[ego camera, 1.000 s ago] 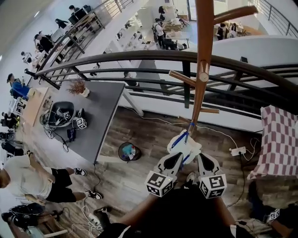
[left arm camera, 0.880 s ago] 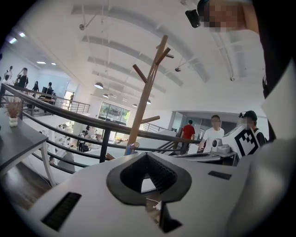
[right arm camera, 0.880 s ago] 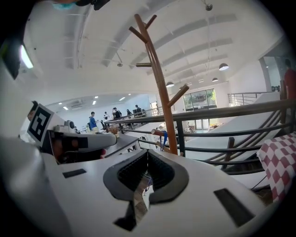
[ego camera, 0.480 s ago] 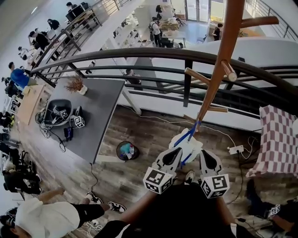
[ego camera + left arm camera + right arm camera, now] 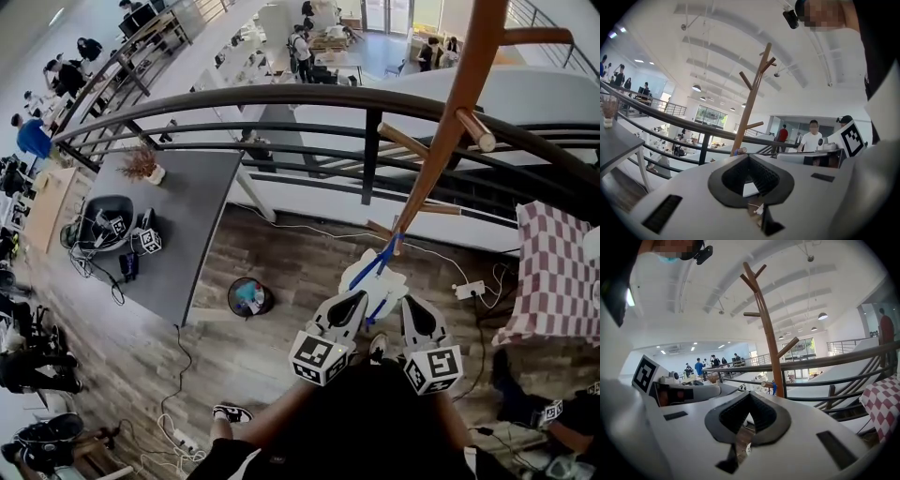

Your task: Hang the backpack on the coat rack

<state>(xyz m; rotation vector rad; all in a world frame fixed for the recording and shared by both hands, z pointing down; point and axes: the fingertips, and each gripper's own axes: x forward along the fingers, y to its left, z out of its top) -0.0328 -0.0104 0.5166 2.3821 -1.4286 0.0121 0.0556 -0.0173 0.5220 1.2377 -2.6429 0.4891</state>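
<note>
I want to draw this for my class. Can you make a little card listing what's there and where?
Coat rack: wooden, upright beside the railing
Backpack: white, low at the rack's foot
Blue strap: runs up to the rack, low down
Left gripper: jaws together, holding nothing
Right gripper: jaws together, holding nothing

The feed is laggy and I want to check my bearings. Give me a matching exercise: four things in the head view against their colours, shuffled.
Things:
1. backpack
2. coat rack
3. checked cloth
4. table

Colours:
A. grey
B. red and white
C. white with blue straps
D. brown wood

Pairs: 1-C; 2-D; 3-B; 4-A
</note>
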